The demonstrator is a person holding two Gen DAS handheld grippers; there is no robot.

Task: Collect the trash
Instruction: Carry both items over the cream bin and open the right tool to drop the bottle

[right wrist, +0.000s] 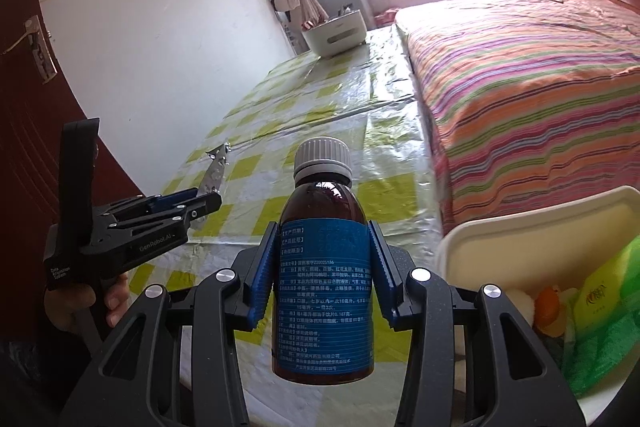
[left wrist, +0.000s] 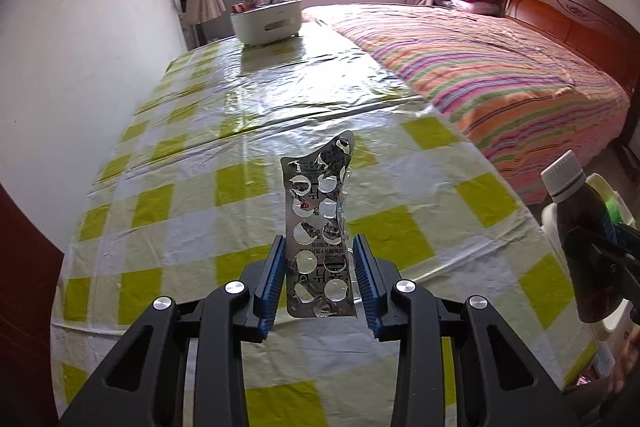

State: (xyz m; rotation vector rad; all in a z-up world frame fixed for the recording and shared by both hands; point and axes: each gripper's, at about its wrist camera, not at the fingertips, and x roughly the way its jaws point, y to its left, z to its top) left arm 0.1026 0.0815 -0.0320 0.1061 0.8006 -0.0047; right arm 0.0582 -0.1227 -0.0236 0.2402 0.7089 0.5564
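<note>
Between each pair of jaws, 1 piece of trash was held above the checked table (left wrist: 168,163).
The left gripper (left wrist: 320,279), narrowly parted, clamped an empty blister pack (left wrist: 320,227); the right gripper (right wrist: 324,275), wider, clamped a brown bottle (right wrist: 324,267).

A long counter (left wrist: 240,131) is covered by a glossy plastic cloth checked in yellow-green and white (left wrist: 420,239). At its far end a white rounded plastic box (left wrist: 266,21) is set, beside the striped bed (left wrist: 500,75).
</note>
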